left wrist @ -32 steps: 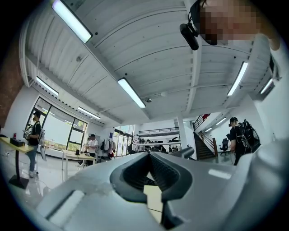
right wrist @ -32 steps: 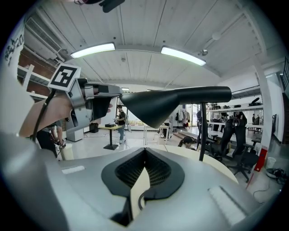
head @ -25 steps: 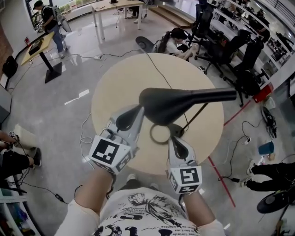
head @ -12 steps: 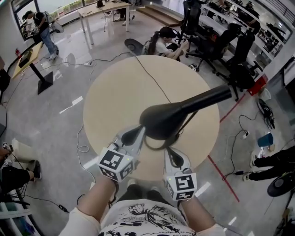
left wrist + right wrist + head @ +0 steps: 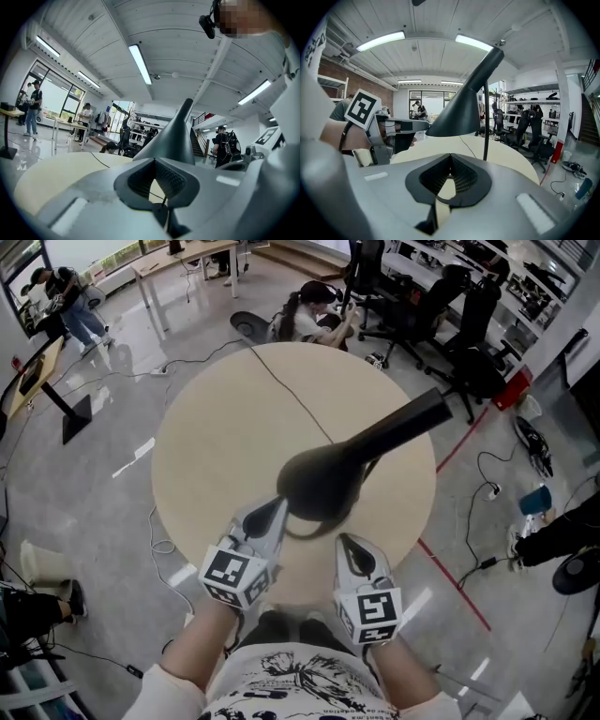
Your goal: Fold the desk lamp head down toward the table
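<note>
The lamp head (image 5: 314, 488) has swung round. Its neck (image 5: 403, 423), level and pointing right a second ago, now slants to the upper right, and both tools sit lower in the head view. The left hand-held gripper (image 5: 272, 512) has its jaws drawn together and its tips right against the shade's near-left edge, with nothing between them. The right hand-held gripper (image 5: 349, 545) hangs just below the shade, closed to a thin slit and empty. The head is raised on its thin stem (image 5: 486, 117) over the near side of the round worktop (image 5: 216, 427), and the cord (image 5: 281, 390) trails off across the far edge.
</note>
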Motion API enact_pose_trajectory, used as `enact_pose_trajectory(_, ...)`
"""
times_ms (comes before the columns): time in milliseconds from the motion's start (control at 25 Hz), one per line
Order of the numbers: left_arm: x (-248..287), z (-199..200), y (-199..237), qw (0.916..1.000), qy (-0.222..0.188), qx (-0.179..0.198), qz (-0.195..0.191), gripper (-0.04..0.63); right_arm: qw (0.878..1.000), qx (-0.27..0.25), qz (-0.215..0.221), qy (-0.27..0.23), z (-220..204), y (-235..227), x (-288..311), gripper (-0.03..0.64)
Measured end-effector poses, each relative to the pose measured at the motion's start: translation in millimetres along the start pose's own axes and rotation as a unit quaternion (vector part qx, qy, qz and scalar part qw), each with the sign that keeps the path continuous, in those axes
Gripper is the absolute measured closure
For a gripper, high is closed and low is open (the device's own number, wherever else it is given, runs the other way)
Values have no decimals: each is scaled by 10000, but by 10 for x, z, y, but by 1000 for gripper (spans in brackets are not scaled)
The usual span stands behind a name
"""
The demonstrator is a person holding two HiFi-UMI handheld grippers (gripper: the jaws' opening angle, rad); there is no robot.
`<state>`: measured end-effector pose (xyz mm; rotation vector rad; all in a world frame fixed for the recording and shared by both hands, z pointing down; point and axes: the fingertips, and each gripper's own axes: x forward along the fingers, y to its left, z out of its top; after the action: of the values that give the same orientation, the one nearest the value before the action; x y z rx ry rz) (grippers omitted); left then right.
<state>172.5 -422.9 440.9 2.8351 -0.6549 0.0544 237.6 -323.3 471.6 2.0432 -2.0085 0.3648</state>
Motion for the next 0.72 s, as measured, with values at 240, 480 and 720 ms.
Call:
enact_pose_trajectory(240, 17, -9, 3, 9998, 96, 122, 144, 591, 9999, -22, 4, -128, 56, -75, -42, 607)
enact_pose_trajectory(480, -87, 285, -107, 9968, -254, 447, 606, 591, 9989, -121, 211, -408, 203, -152, -126, 607)
enact_pose_trajectory(720, -479, 229, -531, 9918, -459, 593, 1037, 591, 9952, -177, 653, -702, 237, -98, -328, 607)
